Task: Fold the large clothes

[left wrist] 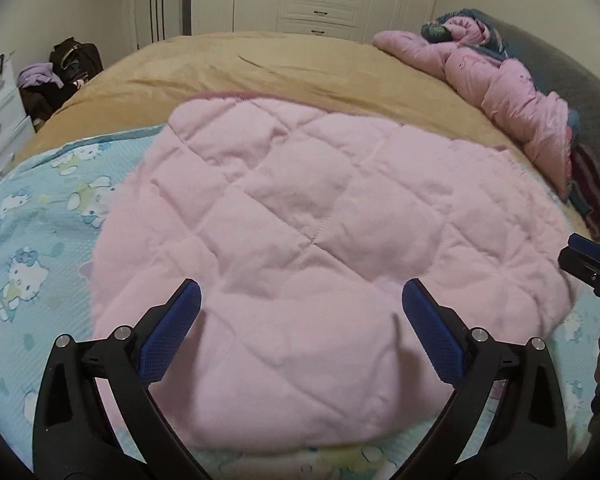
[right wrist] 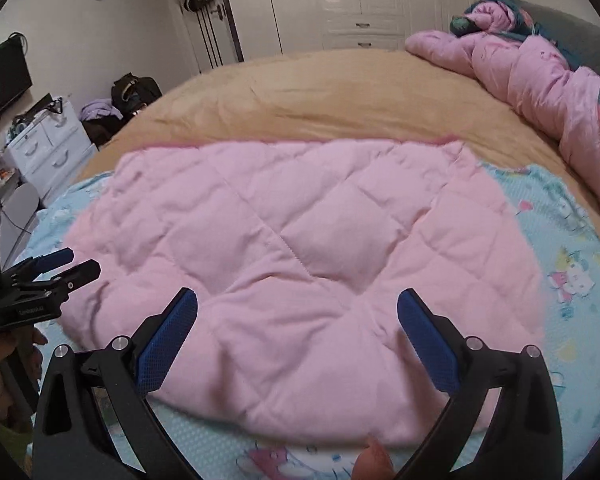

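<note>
Pink quilted fleece, a large padded garment (left wrist: 300, 232), lies spread flat on the bed, resting partly on a pale blue cartoon-print sheet (left wrist: 32, 248) and partly on the tan blanket (left wrist: 260, 68) beyond it. From where I stand it looks already folded at least once: a broad, rounded pad with no sleeves showing.

Both tools hang over its near edge, side by side. The left tool (left wrist: 300, 328) has its blue pads (left wrist: 168, 336) spread wide and empty, with the garment lying straight ahead between and beyond them. The right tool (right wrist: 298, 332) is likewise wide apart and holds nothing, its view showing the same near hem just below.

The garment's longer run seems to go left to right across the bed, so each tool sits nearest its own end of the near edge: the left toward the left corner, the right toward the right one. I'd judge the coming move turns on that: each drops onto its own near corner and carries it away toward the far hem.

A crumpled pink puffer jacket (right wrist: 540, 76) lies well apart by the headboard.
</note>
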